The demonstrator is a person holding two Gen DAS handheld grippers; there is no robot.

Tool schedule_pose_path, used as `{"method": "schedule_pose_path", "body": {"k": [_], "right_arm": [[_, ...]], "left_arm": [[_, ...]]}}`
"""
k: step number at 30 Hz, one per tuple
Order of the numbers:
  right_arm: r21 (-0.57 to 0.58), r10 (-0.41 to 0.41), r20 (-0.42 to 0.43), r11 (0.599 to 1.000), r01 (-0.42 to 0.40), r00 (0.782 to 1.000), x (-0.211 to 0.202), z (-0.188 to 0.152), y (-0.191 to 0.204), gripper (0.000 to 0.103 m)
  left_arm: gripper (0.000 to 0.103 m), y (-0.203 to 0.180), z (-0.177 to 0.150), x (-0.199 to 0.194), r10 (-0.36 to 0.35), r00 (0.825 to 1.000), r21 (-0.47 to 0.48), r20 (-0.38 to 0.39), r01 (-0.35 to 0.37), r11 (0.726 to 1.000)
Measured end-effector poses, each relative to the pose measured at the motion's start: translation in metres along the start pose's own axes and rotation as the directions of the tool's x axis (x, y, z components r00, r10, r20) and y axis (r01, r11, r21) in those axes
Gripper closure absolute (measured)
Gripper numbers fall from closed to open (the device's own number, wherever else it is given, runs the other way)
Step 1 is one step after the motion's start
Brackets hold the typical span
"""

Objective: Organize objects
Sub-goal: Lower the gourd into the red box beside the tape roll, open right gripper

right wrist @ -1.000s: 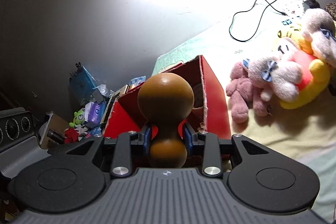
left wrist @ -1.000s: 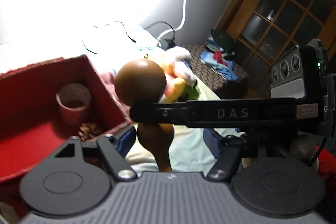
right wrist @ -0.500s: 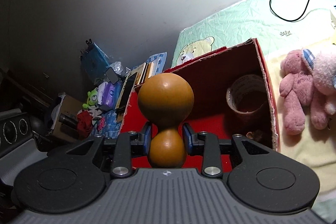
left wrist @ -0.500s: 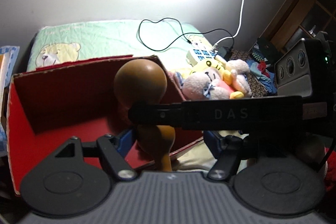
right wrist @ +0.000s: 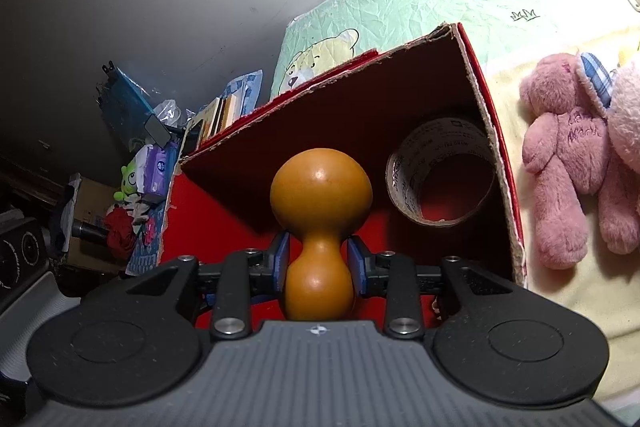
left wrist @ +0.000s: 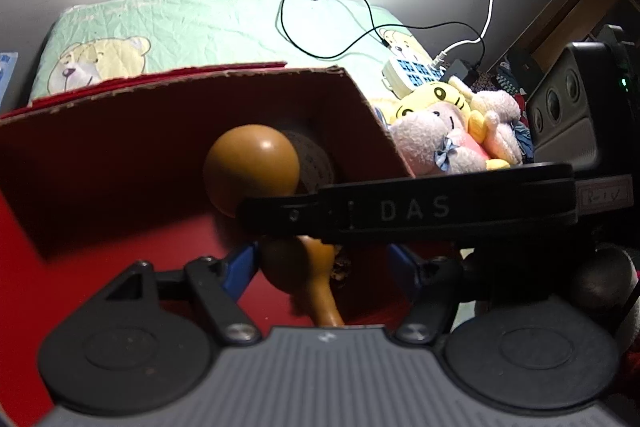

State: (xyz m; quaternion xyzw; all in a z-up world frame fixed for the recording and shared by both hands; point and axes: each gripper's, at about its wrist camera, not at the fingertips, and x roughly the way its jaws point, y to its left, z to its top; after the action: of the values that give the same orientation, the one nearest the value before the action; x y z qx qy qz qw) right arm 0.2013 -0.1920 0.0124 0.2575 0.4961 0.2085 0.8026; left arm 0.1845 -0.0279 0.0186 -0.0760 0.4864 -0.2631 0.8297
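Red cardboard box [right wrist: 420, 115] — open, ahead of the right gripper [right wrist: 319, 263]; near wall cut off. Tape roll [right wrist: 440, 175] — inside, ahead-right; half hidden in left view. Brown gourd [right wrist: 320, 215] — clamped at its waist over the box. Left gripper [left wrist: 320, 267] — open, empty.

Black tongs [right wrist: 320, 267], blue pads [right wrist: 280, 261], silver screws.

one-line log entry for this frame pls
right claw: shut on gourd | left claw: open, around gourd | over red box | tape roll inside
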Motion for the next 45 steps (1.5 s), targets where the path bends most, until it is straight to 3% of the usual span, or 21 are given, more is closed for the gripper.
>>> {"method": "schedule_pose_path", "body": {"k": [5,13,20,29,32,45], "right_arm": [[-0.065,-0.065,-0.036,0.996,0.063,0.997,0.019,0.002,0.006,0.069],[-0.144,-0.196,-0.071,0.972,0.184,0.978,0.038,0.001,0.014,0.069],[-0.199,-0.266,-0.084,0.949,0.246,0.96,0.042,0.0,0.021,0.07],[-0.201,-0.303,-0.114,0.939,0.277,0.946,0.048,0.004,0.018,0.069],[-0.161,-0.28,-0.127,0.952,0.258,0.952,0.048,0.003,0.013,0.068],[-0.149,-0.283,-0.036,0.95,0.275,0.958,0.035,-0.001,0.013,0.069]], "left_arm": [[0.033,0.018,0.001,0.013,0.002,0.999,-0.046,-0.033,-0.003,0.999],[0.033,0.03,0.001,0.026,0.083,0.993,-0.061,-0.086,-0.089,0.994],[0.029,0.037,-0.003,0.029,0.079,0.991,-0.09,-0.11,-0.089,0.992],[0.026,0.038,-0.005,0.032,0.123,0.985,-0.073,-0.123,-0.132,0.989],[0.026,0.039,-0.005,0.033,0.128,0.983,-0.076,-0.134,-0.139,0.987],[0.023,0.032,-0.006,0.027,0.221,0.969,-0.041,-0.114,-0.227,0.973]]}}
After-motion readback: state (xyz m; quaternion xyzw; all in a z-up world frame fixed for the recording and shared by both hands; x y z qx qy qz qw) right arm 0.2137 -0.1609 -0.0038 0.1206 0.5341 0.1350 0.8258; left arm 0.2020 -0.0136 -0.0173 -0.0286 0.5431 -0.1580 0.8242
